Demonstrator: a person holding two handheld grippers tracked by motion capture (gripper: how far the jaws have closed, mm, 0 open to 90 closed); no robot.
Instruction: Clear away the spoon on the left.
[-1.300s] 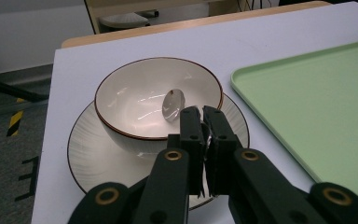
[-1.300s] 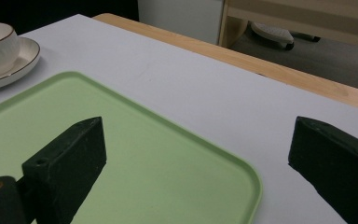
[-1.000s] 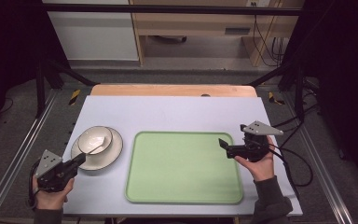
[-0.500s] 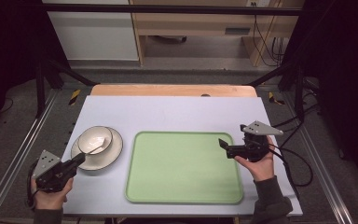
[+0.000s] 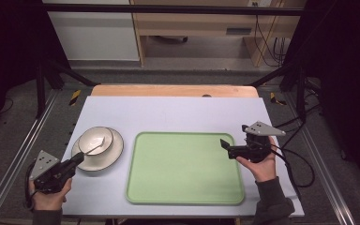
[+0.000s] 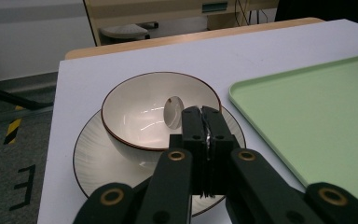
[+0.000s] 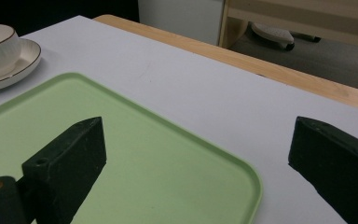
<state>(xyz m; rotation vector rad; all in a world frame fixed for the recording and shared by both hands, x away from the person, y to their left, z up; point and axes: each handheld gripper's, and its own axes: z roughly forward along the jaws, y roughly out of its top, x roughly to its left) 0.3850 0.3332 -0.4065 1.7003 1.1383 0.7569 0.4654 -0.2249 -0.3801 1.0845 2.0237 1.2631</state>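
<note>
Jaws of the left gripper (image 6: 204, 140) are together by the bowl (image 6: 144, 116); right gripper (image 5: 226, 146) jaws apart over the tray (image 5: 183, 168). Open left wide, then grab the rim gently.

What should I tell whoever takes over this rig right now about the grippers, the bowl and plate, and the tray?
Left hand-held gripper: jaws shut with nothing between them, just short of the plate's near rim, pointing at the bowl.
Right hand-held gripper: jaws wide open, nothing held, over the right edge of the green tray.
Things: white bowl sits on the white plate, left of the tray; a spoon lies in the bowl. The tray has nothing on it.
Done: nothing moved, judging by the layout.
Left: probably grasping the bowl and plate set and moving it onto the tray; the left jaws must open first.
</note>
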